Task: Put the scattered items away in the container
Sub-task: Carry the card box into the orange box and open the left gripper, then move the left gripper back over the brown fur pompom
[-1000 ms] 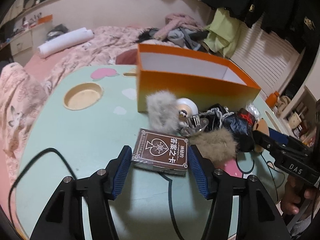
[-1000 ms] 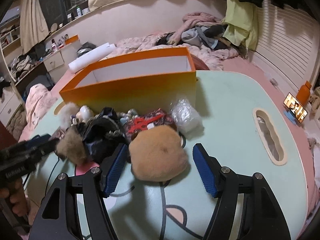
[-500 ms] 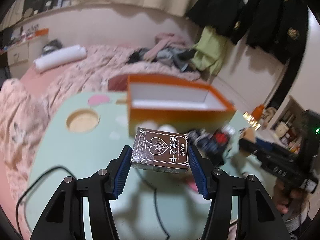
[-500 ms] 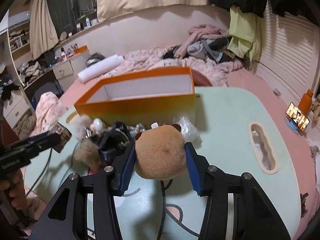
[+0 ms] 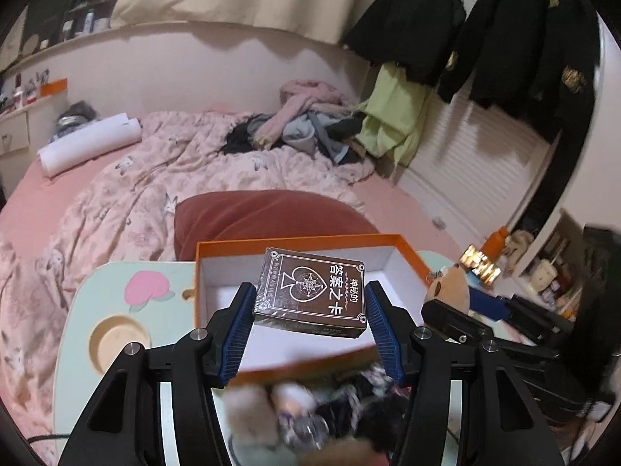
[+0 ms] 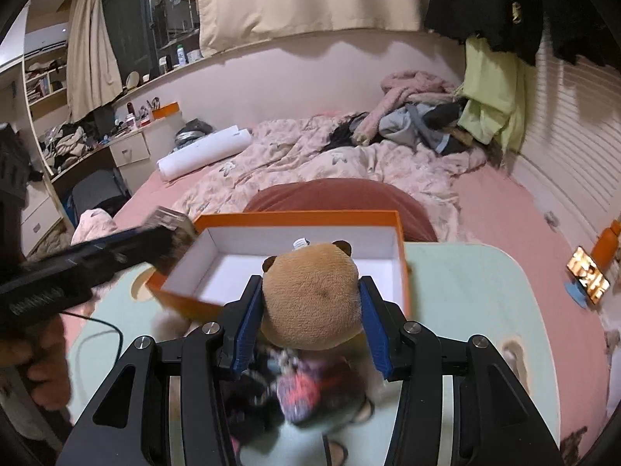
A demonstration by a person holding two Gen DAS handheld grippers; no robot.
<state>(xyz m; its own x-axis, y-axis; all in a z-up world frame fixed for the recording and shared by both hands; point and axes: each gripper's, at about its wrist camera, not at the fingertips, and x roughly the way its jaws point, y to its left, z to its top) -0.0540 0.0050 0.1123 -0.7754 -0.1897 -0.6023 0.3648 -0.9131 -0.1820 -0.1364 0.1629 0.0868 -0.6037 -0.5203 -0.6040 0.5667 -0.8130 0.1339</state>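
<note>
My left gripper [image 5: 310, 310] is shut on a brown card box [image 5: 310, 291] and holds it in the air over the near part of the open orange box [image 5: 295, 241]. My right gripper [image 6: 308, 310] is shut on a round brown plush toy [image 6: 310, 295], held above the near edge of the same orange box [image 6: 299, 217], whose white inside looks empty. The plush also shows in the left wrist view [image 5: 446, 289]. The left gripper shows as a dark arm in the right wrist view [image 6: 97, 260].
A blurred pile of furry and dark items [image 5: 310, 415] lies on the mint table [image 5: 77, 310] in front of the box; it also shows in the right wrist view [image 6: 295, 388]. A cable [image 6: 104, 330] runs on the left. A bed with a red cushion [image 5: 271, 217] lies behind.
Both grippers have risen and moved forward over the orange box, the left with the card box, the right with the plush it closed on one second ago.
</note>
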